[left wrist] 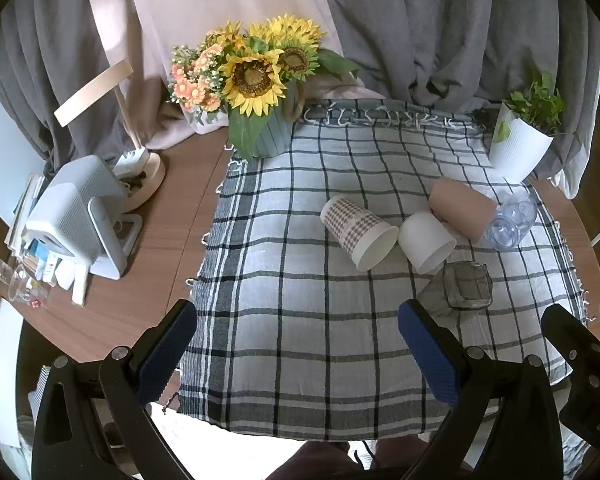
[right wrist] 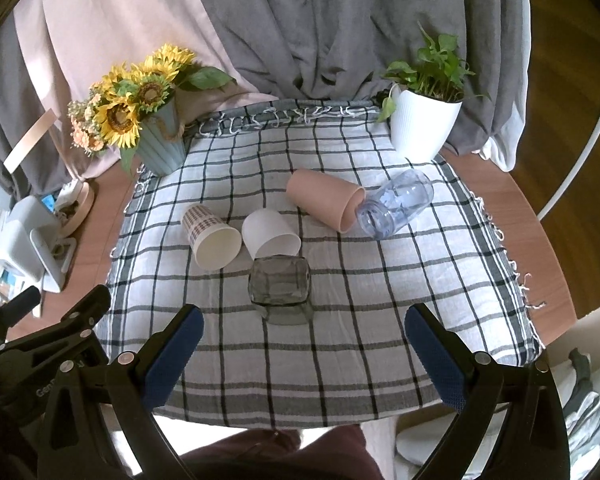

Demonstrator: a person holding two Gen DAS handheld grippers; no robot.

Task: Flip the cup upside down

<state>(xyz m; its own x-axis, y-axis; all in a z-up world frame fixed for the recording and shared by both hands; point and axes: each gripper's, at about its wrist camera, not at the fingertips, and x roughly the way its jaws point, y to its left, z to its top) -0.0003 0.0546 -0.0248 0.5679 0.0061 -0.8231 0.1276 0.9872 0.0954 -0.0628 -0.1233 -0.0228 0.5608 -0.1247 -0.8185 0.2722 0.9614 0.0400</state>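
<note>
Several cups lie on their sides on a checked cloth (left wrist: 300, 340) (right wrist: 340, 340): a plaid paper cup (left wrist: 358, 232) (right wrist: 210, 236), a white cup (left wrist: 426, 242) (right wrist: 270, 232), a pink cup (left wrist: 462, 208) (right wrist: 326, 198), a clear bluish plastic cup (left wrist: 510, 220) (right wrist: 396, 202) and a dark smoky glass (left wrist: 466, 286) (right wrist: 280, 282). My left gripper (left wrist: 296, 350) is open and empty above the cloth's front part. My right gripper (right wrist: 302, 350) is open and empty, just short of the smoky glass. The right gripper's body shows at the right edge of the left wrist view (left wrist: 580, 360).
A sunflower vase (left wrist: 260, 92) (right wrist: 156, 136) stands at the cloth's back left, a white plant pot (left wrist: 520, 148) (right wrist: 424, 124) at the back right. A white appliance (left wrist: 76, 216) (right wrist: 32, 236), a lamp base (left wrist: 148, 176) and clutter sit on the wooden table (left wrist: 172, 220) to the left. Curtains hang behind.
</note>
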